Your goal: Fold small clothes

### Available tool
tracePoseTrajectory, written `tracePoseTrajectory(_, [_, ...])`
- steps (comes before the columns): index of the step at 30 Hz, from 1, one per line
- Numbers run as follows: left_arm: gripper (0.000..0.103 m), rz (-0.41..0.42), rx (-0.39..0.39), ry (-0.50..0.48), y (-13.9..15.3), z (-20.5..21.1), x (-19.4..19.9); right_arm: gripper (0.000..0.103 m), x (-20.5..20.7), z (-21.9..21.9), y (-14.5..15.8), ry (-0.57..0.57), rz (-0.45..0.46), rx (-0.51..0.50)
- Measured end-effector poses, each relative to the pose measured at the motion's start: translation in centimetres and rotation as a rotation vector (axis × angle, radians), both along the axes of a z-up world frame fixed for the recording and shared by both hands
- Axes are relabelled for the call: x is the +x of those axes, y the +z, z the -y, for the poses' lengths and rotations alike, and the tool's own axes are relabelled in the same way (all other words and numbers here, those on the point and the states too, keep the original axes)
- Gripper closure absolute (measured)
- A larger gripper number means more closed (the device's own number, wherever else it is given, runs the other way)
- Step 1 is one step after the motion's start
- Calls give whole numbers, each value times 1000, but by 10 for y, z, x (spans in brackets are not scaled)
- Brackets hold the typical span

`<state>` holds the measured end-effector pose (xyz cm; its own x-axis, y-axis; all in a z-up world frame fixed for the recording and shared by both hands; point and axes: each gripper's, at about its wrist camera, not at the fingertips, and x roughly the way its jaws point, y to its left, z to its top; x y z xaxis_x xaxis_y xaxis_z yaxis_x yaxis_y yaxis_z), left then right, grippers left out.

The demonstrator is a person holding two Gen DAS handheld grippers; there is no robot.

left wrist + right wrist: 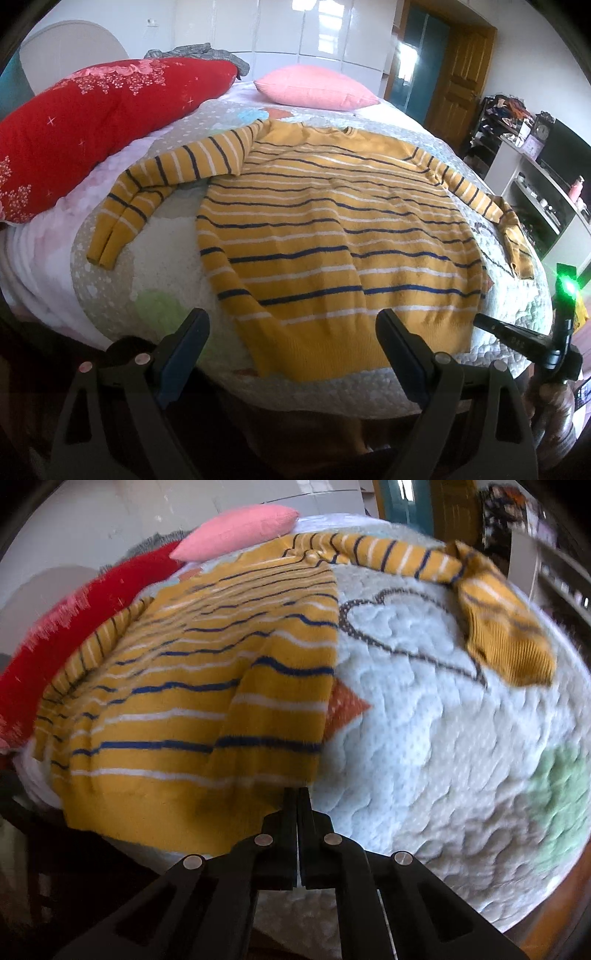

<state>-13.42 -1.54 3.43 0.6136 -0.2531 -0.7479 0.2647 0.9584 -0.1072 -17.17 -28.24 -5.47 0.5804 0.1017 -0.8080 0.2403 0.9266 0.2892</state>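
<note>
A yellow striped sweater (332, 229) lies spread flat on the quilted bedspread (155, 258) of a bed, neckline toward the far side and ribbed hem toward the near edge. Its left sleeve (155, 184) is bent and doubled back on itself beside the body; its right sleeve (480, 602) reaches out to the side and bends at the cuff.

The left tongs (291, 332) hang released, fingers spread wide, just above the near hem; the hem's left part lies between the two fingers, and I cannot tell if they touch it. The right tongs (297, 794) are clenched, fingers pressed together at the sweater's lower right corner; the right wrist view is motion-blurred, so whether cloth is pinched between them cannot be told. In the left wrist view the right tongs (487, 321) show at the bedspread's edge, beside that same corner.

A pink pillow (317, 86) and a red floral quilt (92, 122) lie beyond the sweater.
</note>
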Motion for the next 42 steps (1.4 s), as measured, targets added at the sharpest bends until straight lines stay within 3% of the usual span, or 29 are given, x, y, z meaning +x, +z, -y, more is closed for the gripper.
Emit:
tracePoseTrajectory(6, [12,3,13,-18,0,6,-3,101,-22,40,25,-88,108,74])
tracePoseTrajectory(8, [12,11,12,-21,0,6,-4,97,-32,63,39,-136,148,56])
tracePoseTrajectory(10, [12,10,4,-22,-1,5,-3,83,-35,79,51,-167,153,-1])
tracePoseTrajectory(12, [12,0,-5,-20,-5,3,-1,52,-36,89,65,-182,164,-96])
tracePoseTrajectory(14, [12,-11,-13,-14,-9,0,-1,38,-32,91,73,-177,169,-190])
tracePoseTrajectory(15, [12,-16,-15,-11,-11,-1,0,37,-26,92,75,-173,164,-245])
tracePoseTrajectory(20, [12,-41,-26,18,-21,-13,3,37,19,83,65,-90,100,-468])
tracePoseTrajectory(22, [12,-46,-34,30,-22,-19,3,37,38,84,50,-60,26,-559])
tracePoseTrajectory(23, [12,-43,-39,38,-22,-23,2,44,46,87,42,-37,-17,-582])
tracePoseTrajectory(24, [12,-40,-42,45,-21,-27,1,70,52,92,35,-9,-62,-596])
tracePoseTrajectory(26, [12,-33,-47,59,-20,-36,1,95,59,105,37,13,-120,-603])
tracePoseTrajectory(30, [12,-35,-66,94,-20,-51,3,95,51,143,99,-74,-39,-556])
tracePoseTrajectory(32, [12,-42,-77,104,-21,-55,4,95,37,180,150,-195,51,-498])
tracePoseTrajectory(34, [12,-47,-80,104,-22,-55,5,95,26,214,182,-298,104,-438])
tracePoseTrajectory(39, [12,-22,-66,74,-19,-46,8,95,14,282,210,-496,157,-285])
tracePoseTrajectory(42, [12,8,-57,46,-16,-42,12,95,31,283,210,-485,181,-166])
